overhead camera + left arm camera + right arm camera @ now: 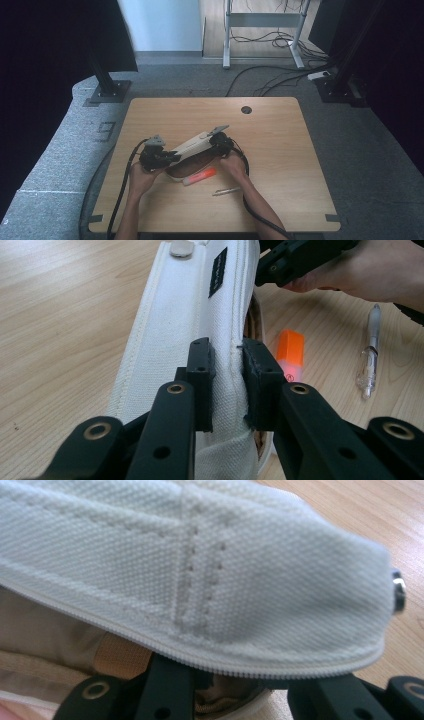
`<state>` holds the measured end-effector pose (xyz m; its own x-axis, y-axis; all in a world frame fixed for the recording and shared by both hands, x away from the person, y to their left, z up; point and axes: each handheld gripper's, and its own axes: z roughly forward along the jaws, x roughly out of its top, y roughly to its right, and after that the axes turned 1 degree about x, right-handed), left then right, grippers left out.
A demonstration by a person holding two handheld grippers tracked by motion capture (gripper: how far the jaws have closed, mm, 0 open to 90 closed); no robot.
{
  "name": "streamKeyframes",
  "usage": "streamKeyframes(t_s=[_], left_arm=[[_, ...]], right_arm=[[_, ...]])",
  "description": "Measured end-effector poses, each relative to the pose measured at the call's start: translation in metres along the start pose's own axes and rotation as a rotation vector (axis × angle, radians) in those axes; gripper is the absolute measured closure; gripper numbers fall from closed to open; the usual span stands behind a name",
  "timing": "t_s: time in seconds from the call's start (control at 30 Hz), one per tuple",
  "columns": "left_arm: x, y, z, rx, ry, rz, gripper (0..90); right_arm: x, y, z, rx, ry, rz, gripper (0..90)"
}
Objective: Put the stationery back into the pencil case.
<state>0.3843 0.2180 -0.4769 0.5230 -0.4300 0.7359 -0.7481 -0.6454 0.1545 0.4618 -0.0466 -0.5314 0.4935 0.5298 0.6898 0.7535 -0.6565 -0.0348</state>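
Observation:
A white canvas pencil case is held just above the wooden table, stretched between both grippers. My left gripper is shut on its near end. In the left gripper view the pads pinch a fold of the case's fabric beside the zip. My right gripper sits at the far end, near the black label. In the right gripper view the case's upper flap lies across its black jaws and hides the fingertips. The zip gapes, showing a beige lining.
An orange highlighter lies on the table just in front of the case, and a clear pen lies to its right. A cable hole sits near the table's far edge. Cables trail from both grippers off the front edge.

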Motion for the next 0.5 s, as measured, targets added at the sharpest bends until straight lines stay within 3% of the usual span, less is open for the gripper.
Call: streamKeyframes(t_s=[0.5], left_arm=[[-0.001,-0.002,0.000,0.003,0.009,-0.011,76.0]], right_arm=[[-0.001,-0.006,-0.031,0.035,0.012,-0.054,38.9]])
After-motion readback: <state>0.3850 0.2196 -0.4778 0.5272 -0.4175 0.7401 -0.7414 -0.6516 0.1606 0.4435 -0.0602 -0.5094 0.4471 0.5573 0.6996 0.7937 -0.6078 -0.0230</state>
